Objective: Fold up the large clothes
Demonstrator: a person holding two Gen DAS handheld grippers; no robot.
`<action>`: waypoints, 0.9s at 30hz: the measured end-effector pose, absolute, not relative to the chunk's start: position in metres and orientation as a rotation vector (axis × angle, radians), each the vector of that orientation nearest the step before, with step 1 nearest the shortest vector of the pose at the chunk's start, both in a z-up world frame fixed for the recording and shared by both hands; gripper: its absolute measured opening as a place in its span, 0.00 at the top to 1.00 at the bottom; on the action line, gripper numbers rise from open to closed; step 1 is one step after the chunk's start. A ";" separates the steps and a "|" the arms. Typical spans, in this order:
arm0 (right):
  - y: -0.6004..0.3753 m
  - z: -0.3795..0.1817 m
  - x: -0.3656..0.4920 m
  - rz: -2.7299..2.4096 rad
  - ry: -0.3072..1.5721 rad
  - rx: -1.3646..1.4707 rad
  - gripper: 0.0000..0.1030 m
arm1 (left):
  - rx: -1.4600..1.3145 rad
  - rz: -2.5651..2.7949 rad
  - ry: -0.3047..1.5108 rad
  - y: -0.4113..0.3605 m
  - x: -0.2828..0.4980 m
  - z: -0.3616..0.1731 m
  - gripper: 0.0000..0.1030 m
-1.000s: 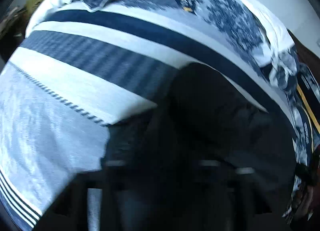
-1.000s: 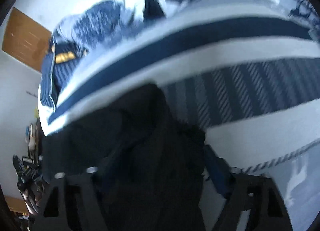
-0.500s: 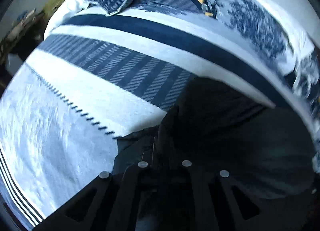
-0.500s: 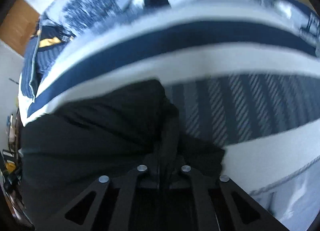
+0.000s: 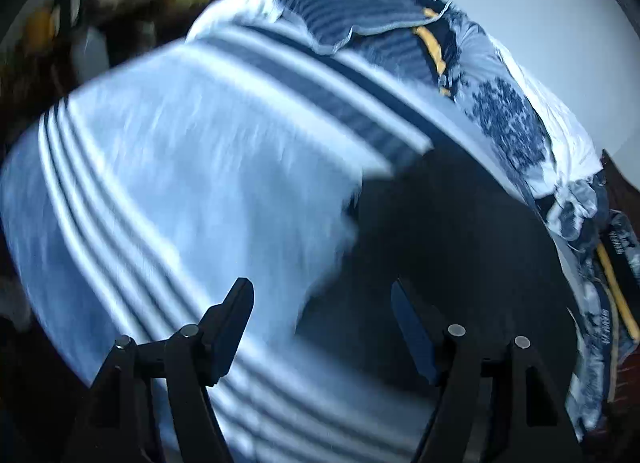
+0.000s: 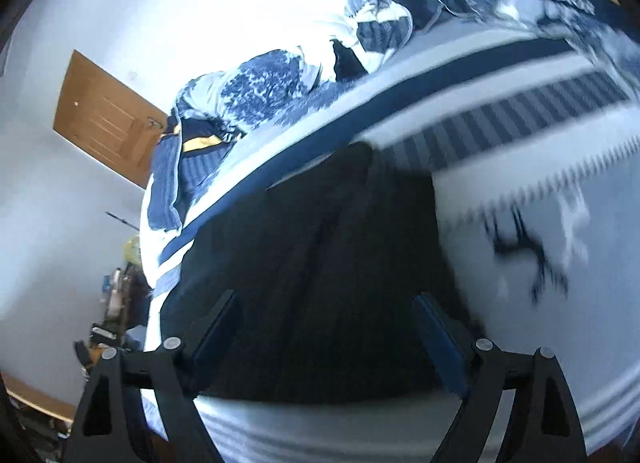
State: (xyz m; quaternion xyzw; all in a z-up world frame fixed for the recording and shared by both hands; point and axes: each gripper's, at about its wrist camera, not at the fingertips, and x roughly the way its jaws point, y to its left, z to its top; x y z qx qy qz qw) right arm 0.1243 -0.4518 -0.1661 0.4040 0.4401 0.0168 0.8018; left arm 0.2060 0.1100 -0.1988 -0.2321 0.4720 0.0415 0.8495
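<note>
The black garment [image 6: 320,283] is spread flat on the striped bedspread [image 5: 180,183] of the bed. The right claw [image 6: 324,319] is held with fingers apart above the garment, nothing gripped. The left claw [image 5: 320,303] is also wide apart, and the garment [image 5: 460,243] lies ahead toward its right finger; its edge is blurred, probably folded.

Left gripper [image 5: 320,295]: jaws spread wide apart, nothing held between the fingers [image 5: 234,319] — both point forward and slightly upward. Right gripper [image 6: 326,311]: jaws likewise spread wide, fingers [image 6: 438,337] apart with nothing clamped — pads show blue on their inner faces.
</note>
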 end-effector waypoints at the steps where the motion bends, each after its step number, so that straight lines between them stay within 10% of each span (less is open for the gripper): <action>1: -0.448 -0.173 0.117 0.032 0.949 0.887 0.14 | -0.517 0.077 1.005 0.110 0.192 -0.206 0.30; 24: -0.475 -0.307 0.121 -0.055 0.977 1.443 0.14 | -0.985 0.143 1.157 0.101 0.240 -0.280 0.24; 27: -0.478 -0.319 0.132 -0.032 0.962 1.495 0.26 | -0.960 0.142 1.140 0.098 0.246 -0.285 0.24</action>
